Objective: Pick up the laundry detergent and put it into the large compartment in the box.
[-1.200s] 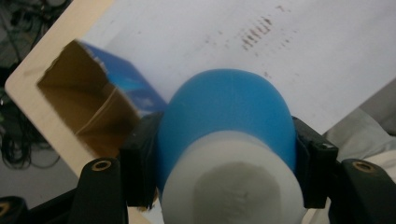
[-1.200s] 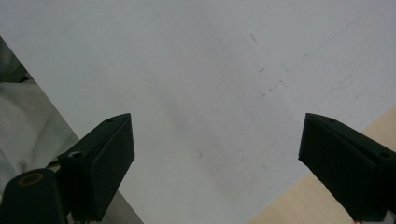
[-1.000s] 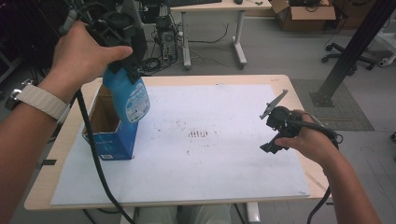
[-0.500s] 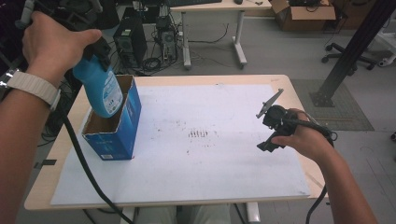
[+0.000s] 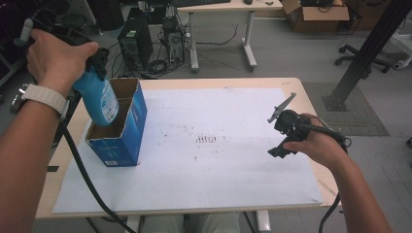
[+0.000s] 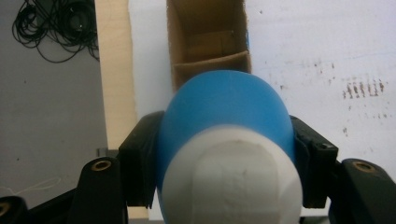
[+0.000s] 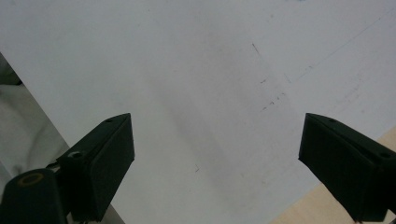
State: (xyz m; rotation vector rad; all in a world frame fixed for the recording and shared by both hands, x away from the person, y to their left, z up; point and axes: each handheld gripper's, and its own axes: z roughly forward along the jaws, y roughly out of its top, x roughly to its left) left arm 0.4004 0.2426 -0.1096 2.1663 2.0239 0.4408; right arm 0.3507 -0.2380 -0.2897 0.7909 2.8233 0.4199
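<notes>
The blue bottle (image 5: 99,99) is held tilted over the open box (image 5: 119,126) at the desk's (image 5: 311,102) nine o'clock. It is judged light, stiff plastic, smooth and likely slippery, best gripped near the cap. The left tool (image 6: 224,154) is clamped on it there; the right tool (image 7: 215,163) is held wide apart, empty, above the paper (image 5: 233,165).

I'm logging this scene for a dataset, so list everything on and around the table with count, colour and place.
Blue plastic bottle with white cap: one, held above the box.
Blue cardboard box: one, open top, table's left.
White paper sheet: one, covering the table.
Wooden table: one, pale.
Computer tower: one, black, floor behind.
Left hand-held gripper: black, shut on the bottle.
Right hand-held gripper: black, open over the sheet.
</notes>
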